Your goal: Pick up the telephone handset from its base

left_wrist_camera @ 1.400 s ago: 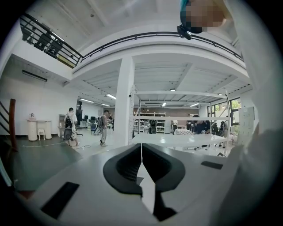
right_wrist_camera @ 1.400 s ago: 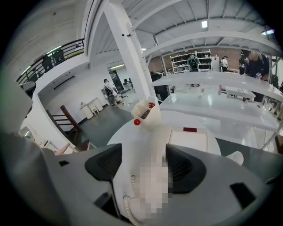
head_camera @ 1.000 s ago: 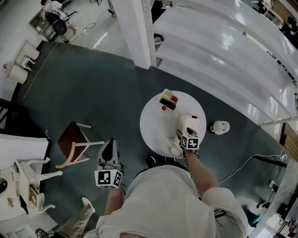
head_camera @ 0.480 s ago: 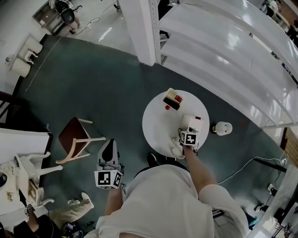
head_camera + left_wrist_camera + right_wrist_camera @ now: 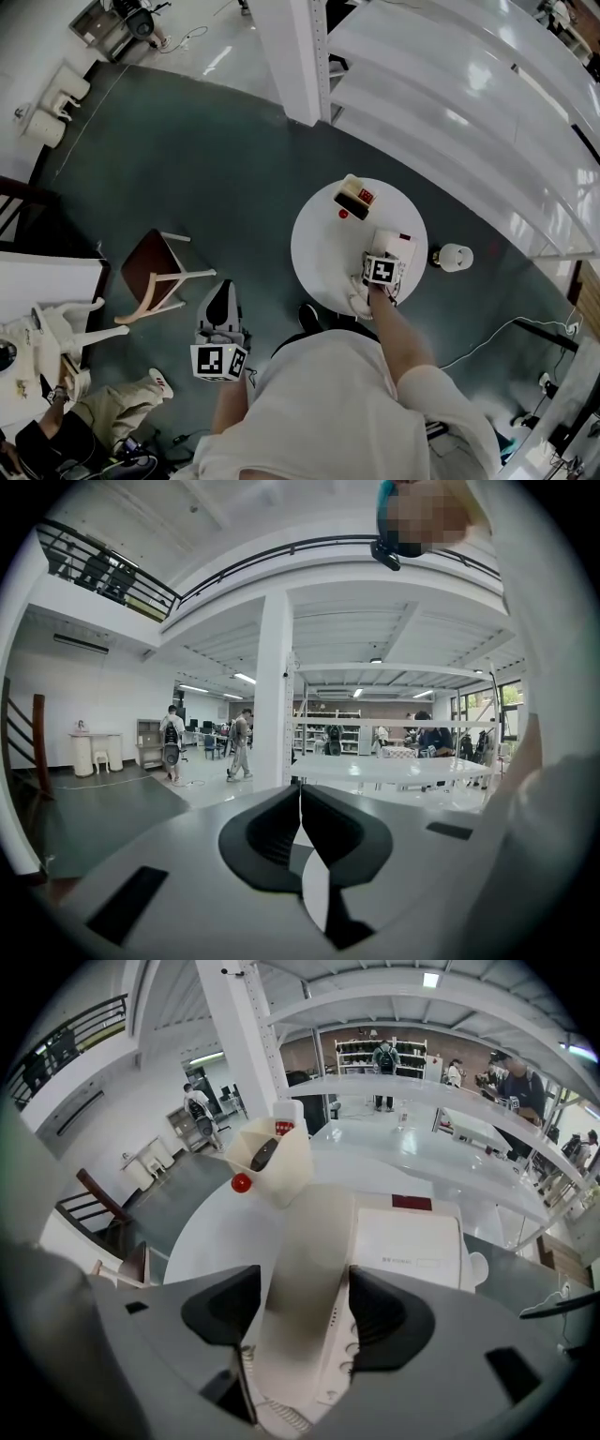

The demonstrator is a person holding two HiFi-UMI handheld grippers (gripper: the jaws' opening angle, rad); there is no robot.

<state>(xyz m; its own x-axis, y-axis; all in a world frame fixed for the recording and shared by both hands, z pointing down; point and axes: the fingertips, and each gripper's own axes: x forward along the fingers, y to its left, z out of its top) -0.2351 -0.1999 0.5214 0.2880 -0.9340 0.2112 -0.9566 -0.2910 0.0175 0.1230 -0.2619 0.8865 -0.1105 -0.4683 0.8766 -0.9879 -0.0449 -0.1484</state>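
Dark teal flooring fills a large hall, with a white pillar [image 5: 295, 56] and long white shelving behind. Seen from the head view, a round white counter [image 5: 319, 244] stands in front of the person.

On the counter's right side sits a cream telephone base [image 5: 394, 242], and the handset [image 5: 305, 1241] lies along the base's left edge, reaching away from the camera. The right gripper [image 5: 305, 1302] is over it with its 2 fingers [image 5: 384, 1312] clenched on the handset, 1 dark pad against each long side. A coiled cord [image 5: 281, 1419] shows at the handset's near end. I cannot tell whether the handset has lifted clear of the base.

At the counter's far edge is a cream box [image 5: 272, 1162] with a red label, and a small red ball [image 5: 241, 1183] lies just beside it.

The left gripper [image 5: 300, 832] hangs low at the person's left side, well apart from the counter, its fingers pressed together on nothing. Its view looks out across the hall.

A chair [image 5: 155, 277] with a dark brown seat stands on the floor to the left. A small white round object [image 5: 455, 256] sits on the floor just right of the counter.
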